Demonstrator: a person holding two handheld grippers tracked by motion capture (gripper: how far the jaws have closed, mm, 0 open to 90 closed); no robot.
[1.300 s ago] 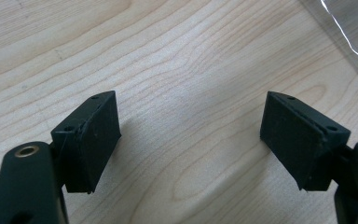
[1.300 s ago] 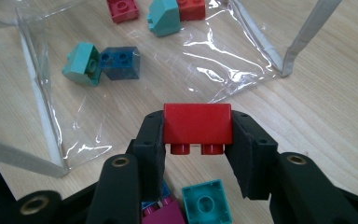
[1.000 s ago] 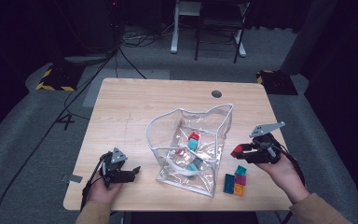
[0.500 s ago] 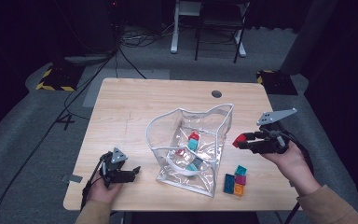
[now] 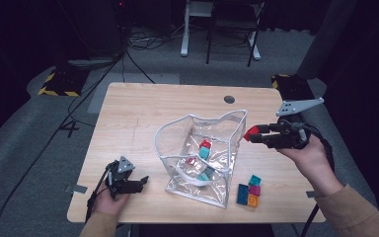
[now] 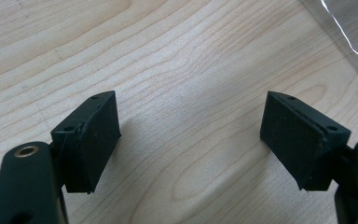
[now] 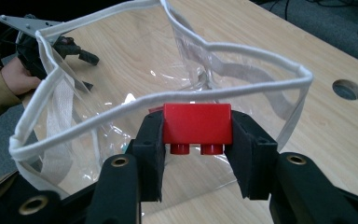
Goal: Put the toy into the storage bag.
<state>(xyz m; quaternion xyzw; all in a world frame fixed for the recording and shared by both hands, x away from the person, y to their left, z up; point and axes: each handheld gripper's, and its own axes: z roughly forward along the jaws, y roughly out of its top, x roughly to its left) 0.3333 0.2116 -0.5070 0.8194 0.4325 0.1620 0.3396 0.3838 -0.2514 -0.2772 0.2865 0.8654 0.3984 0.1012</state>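
Note:
A clear plastic bag (image 5: 200, 158) with a white rim (image 7: 135, 105) stands open in the middle of the wooden table (image 5: 143, 113). Inside lie several small bricks (image 5: 205, 149), red and teal. My right gripper (image 5: 250, 134) is raised beside the bag's right rim and is shut on a red brick (image 7: 196, 123), studs pointing down. On the table right of the bag sit loose bricks (image 5: 249, 190) in teal, pink, blue and orange. At the front left my left gripper (image 5: 140, 181) rests on the table, open, with bare wood between its pads (image 6: 98, 135).
A round cable hole (image 5: 229, 99) is in the table's far right part. Chair legs (image 5: 217, 29) and cables (image 5: 103, 59) lie on the dark floor beyond. The table's far half is bare wood.
My right gripper has risen with the red brick and moved away from the loose bricks to beside the bag's rim. The left gripper has stayed put.

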